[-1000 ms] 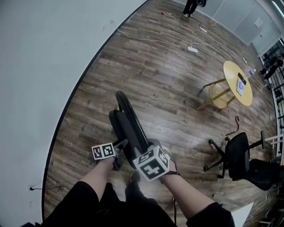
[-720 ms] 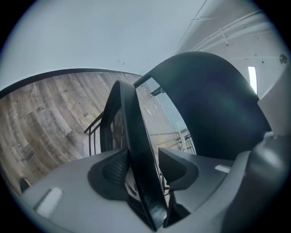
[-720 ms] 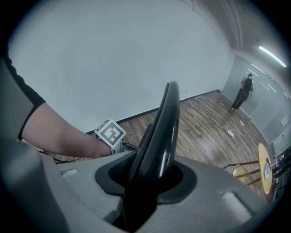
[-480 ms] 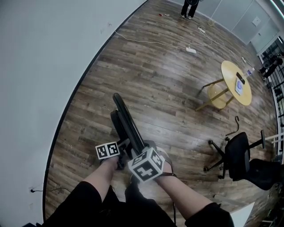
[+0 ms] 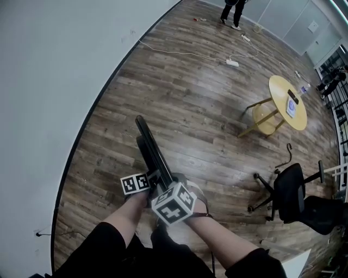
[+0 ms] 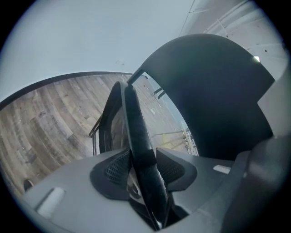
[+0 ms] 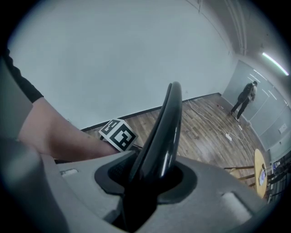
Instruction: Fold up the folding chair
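The black folding chair (image 5: pixel 151 149) stands edge-on on the wood floor, its seat and back nearly flat together. My left gripper (image 5: pixel 153 177) is shut on the seat's thin edge (image 6: pixel 136 132). In the left gripper view the left gripper (image 6: pixel 143 167) has both pads pressing that edge, and the dark backrest (image 6: pixel 213 100) fills the right. My right gripper (image 5: pixel 167 184) is shut on the glossy top rim of the back (image 7: pixel 166 123). In the right gripper view the right gripper (image 7: pixel 146 175) clamps that rim, and the left gripper's marker cube (image 7: pixel 118 134) shows beside it.
A white wall (image 5: pixel 54 81) curves along the left. A round yellow table (image 5: pixel 288 100) and a black office chair (image 5: pixel 288 193) stand to the right. A power strip with cable (image 5: pixel 232 63) lies far off, near a standing person (image 5: pixel 231 11).
The left gripper has moved right, toward the right gripper, and the chair's seat and back have closed together into a thinner profile. The right gripper has stayed put.
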The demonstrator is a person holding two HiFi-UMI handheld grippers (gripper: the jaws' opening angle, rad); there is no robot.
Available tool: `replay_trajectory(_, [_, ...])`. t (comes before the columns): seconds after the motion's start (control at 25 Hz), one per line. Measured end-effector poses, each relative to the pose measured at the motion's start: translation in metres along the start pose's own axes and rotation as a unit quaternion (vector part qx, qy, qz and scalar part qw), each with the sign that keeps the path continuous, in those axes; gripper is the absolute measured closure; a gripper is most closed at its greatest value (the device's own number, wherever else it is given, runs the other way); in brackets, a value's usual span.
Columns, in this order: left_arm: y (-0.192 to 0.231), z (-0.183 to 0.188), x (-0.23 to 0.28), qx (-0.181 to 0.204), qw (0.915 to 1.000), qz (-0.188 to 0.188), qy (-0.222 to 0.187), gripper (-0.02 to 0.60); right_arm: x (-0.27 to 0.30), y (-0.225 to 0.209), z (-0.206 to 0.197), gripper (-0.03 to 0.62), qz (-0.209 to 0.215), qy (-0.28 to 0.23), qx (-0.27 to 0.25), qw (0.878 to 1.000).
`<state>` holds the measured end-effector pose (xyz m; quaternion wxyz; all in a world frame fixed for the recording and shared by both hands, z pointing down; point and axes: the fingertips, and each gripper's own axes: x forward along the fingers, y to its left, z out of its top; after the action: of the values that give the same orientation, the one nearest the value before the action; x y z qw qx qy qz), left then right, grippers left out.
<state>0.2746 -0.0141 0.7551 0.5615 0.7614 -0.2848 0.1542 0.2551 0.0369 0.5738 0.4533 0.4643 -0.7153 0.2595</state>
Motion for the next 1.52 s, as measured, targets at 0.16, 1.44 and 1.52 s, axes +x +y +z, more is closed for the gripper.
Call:
replay_trajectory(0.16, [-0.004, 0.001, 0.007, 0.005, 0.9999, 0.011, -0.004, 0.422, -0.001, -0.009, -0.002, 0.464, -0.004, 0.001, -0.002, 1.000])
replay_trajectory(1.44, [-0.037, 0.008, 0.005, 0.195, 0.9680, -0.073, 0.140, 0.454, -0.012, -0.090, -0.032, 0.499, -0.020, -0.010, 0.069, 0.997])
replay_trajectory(1.52, [-0.042, 0.021, -0.003, 0.225, 0.9583, -0.089, 0.152, 0.449, -0.013, -0.095, -0.036, 0.507, -0.025, -0.009, 0.083, 0.996])
